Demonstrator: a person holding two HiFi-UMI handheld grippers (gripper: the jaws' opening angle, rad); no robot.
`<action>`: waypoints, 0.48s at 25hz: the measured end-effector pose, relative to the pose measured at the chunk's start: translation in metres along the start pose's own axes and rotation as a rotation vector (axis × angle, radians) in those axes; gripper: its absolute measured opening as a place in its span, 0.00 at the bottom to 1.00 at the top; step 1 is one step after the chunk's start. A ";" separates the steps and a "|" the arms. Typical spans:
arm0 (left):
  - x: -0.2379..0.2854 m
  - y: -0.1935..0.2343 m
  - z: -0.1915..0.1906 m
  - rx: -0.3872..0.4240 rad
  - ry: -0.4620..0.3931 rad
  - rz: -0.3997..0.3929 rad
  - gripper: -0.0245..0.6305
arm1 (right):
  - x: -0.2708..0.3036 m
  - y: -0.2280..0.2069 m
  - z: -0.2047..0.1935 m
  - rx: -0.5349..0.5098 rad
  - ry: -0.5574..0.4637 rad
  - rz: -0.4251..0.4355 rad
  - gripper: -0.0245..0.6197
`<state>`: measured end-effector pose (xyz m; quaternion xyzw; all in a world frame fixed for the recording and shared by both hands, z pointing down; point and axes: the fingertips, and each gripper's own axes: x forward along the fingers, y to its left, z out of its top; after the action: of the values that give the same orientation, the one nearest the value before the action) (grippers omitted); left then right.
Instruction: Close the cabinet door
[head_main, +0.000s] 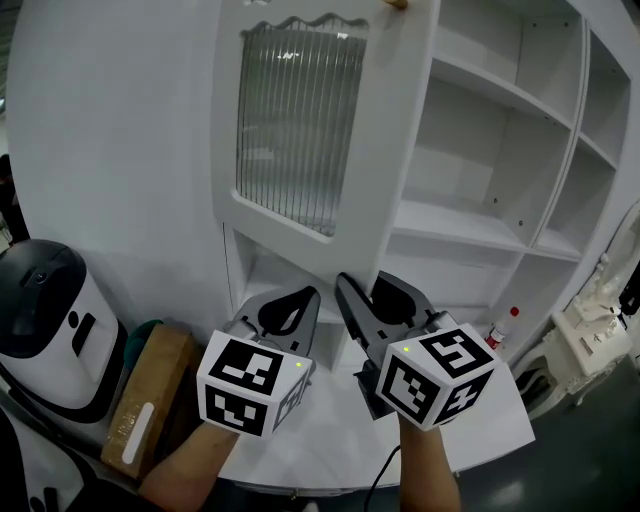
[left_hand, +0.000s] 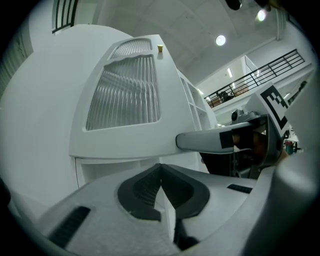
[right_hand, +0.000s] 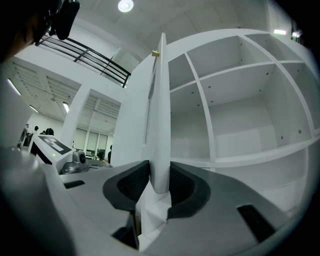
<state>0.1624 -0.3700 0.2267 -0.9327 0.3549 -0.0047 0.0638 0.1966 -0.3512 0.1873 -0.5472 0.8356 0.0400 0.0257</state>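
The white cabinet door (head_main: 300, 130) with a ribbed glass pane stands swung open, and a small wooden knob (head_main: 397, 4) sits near its top edge. Behind it the bare white shelves (head_main: 480, 130) show. My right gripper (head_main: 375, 300) straddles the door's lower free edge. In the right gripper view the door (right_hand: 159, 125) runs edge-on between the jaws, with both pads against its faces at my right gripper (right_hand: 160, 182). My left gripper (head_main: 290, 310) is to the left, in front of the door's glazed face (left_hand: 125, 100). In the left gripper view my left gripper (left_hand: 161, 182) is shut with nothing in it.
A white and black appliance (head_main: 50, 310) and a cardboard box (head_main: 150, 400) stand low at the left by the wall. A bottle with a red cap (head_main: 503, 328) sits at the cabinet's lower right. A white ornate piece of furniture (head_main: 590, 330) is beyond it.
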 end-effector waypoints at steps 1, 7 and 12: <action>0.004 -0.001 0.000 0.002 0.002 0.002 0.06 | 0.001 -0.004 0.000 0.001 0.000 0.005 0.21; 0.024 -0.002 -0.004 0.006 0.018 0.027 0.06 | 0.007 -0.024 -0.001 0.000 -0.003 0.032 0.22; 0.035 -0.005 -0.006 0.023 0.020 0.044 0.06 | 0.014 -0.040 -0.002 -0.004 -0.006 0.042 0.24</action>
<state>0.1917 -0.3903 0.2323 -0.9237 0.3761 -0.0167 0.0708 0.2281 -0.3798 0.1869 -0.5295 0.8468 0.0435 0.0263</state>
